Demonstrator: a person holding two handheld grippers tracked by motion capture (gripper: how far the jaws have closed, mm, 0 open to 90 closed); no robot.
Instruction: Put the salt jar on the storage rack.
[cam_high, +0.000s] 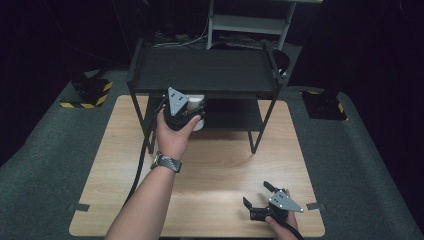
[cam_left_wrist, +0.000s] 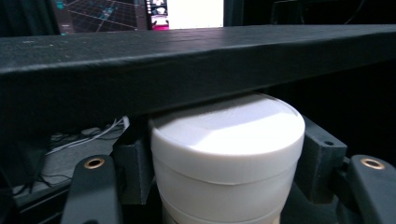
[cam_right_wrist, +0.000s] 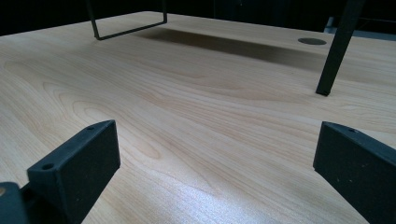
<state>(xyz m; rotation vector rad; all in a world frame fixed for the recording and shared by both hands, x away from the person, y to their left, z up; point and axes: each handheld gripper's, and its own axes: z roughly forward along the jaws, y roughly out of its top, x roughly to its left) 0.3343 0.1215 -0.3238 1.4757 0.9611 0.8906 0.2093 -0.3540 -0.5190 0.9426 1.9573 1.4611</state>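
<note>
We see the left gripper (cam_high: 192, 112) just left of centre in the high view, clenched on a white round jar (cam_high: 198, 107) right at the front edge of the black shelf rack (cam_high: 200, 70). In the left gripper view the jar (cam_left_wrist: 224, 154) sits centre-bottom of the frame, upright, lid on, with both black pads (cam_left_wrist: 135, 168) pressed against its sides. The rack's upper shelf board (cam_left_wrist: 187, 60) runs across the upper half of that frame, its lower edge just above the jar lid at the left; we cannot tell if they touch. From above, the jar looks level with the gap between the 2 shelves, and whether it rests on the lower shelf (cam_high: 235, 112) is hidden by the hand (cam_high: 172, 137) and the gripper's grey plate. A watch (cam_high: 166, 161) is on that wrist.

The right gripper (cam_high: 259, 199) is at the lower right of the high view, low over the wooden table (cam_high: 215, 165), well apart from the rack and the jar. Its jaws stand released, nothing between them: in the right gripper view the 2 pads (cam_right_wrist: 77, 168) sit at bottom left and bottom right with bare tabletop (cam_right_wrist: 196, 121) between. A rack leg (cam_right_wrist: 334, 51) stands at upper right of that frame, and the rack's foot bar (cam_right_wrist: 128, 25) at upper left.
</note>
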